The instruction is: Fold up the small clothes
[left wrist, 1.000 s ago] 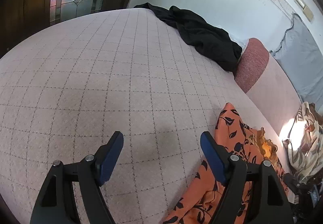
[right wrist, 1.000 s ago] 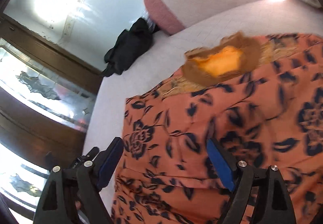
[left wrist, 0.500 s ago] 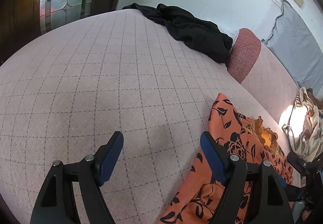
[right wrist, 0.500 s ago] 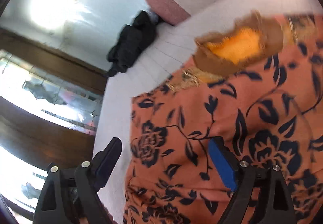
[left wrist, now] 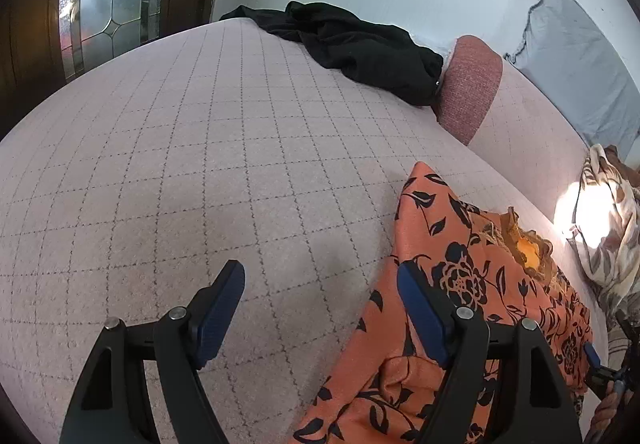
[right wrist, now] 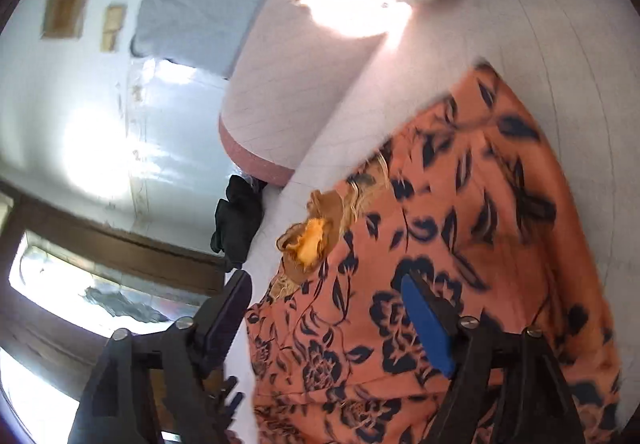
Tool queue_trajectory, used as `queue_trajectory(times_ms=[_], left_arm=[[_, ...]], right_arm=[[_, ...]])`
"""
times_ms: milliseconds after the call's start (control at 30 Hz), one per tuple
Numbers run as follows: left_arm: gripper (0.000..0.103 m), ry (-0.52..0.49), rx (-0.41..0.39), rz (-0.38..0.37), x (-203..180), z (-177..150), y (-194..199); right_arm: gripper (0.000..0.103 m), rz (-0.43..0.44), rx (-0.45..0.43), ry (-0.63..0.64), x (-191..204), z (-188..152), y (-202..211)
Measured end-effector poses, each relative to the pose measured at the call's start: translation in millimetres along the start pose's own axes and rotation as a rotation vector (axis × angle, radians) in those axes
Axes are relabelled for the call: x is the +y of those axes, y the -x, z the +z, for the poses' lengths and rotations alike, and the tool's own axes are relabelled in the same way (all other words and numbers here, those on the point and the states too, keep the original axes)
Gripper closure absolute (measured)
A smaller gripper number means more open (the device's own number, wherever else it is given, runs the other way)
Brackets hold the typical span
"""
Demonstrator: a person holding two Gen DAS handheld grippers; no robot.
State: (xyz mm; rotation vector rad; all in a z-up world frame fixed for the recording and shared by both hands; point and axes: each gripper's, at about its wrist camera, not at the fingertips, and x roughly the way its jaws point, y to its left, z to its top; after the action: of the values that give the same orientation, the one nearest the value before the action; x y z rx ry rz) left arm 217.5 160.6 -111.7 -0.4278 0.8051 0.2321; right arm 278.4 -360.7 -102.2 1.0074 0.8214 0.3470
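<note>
Left wrist view is showing us the left claw (left wrist: 320,304) standing wide open over the checked bed cover (left wrist: 180,163), gripping nothing; its right finger is sitting just at the edge of the orange floral garment (left wrist: 460,284), which is spreading across the lower right of the frame. A black garment (left wrist: 360,43) is lying bunched at the top centre, well apart, beside a reddish bolster (left wrist: 468,91). In the right wrist view, which is blurred, the right claw (right wrist: 324,308) is hanging above the same orange cloth, which is filling the lower right of that frame. Its jaws have just been closing a little, yet they are standing wide apart and are pressing on nothing; the cloth is lying below them, not between the pads. A ruffled yellow-brown trim (right wrist: 312,244) is showing at the middle of that frame.

We are judging that the garment is waiting to be taken up by an edge. To do this well, we are advising that each claw come down on a single layer at a corner or hem, away from the ruffle, so the cloth is lifting flat and not bunching.
</note>
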Motion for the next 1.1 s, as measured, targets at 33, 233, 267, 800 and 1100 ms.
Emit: queue_trajectory(times_ms=[33,233,267,800,1100], left_arm=[[0.024,-0.012,-0.006,-0.003,-2.1,-0.6,0.9],[0.024,-0.016,-0.016,-0.012,-2.0,0.7,3.5],[0.024,-0.019,-0.021,-0.011,-1.6,0.2,4.6],[0.022,-0.164,-0.007,-0.095,18.0,-60.1,91.5],[0.022,-0.27,0.009,-0.092,14.9,-113.5,141.6]], right_arm=[[0.022,-0.062,0.004,-0.022,-9.6,4.5,-4.5],[0.016,-0.007,-0.009,0.028,8.7,5.2,8.9],[0.016,-0.101,0.006,0.058,8.2,3.2,8.3],[0.016,-0.111,0.005,0.063,-16.3,-162.0,171.9],[0.016,-0.099,0.006,0.13,-34.3,-189.0,193.2]])
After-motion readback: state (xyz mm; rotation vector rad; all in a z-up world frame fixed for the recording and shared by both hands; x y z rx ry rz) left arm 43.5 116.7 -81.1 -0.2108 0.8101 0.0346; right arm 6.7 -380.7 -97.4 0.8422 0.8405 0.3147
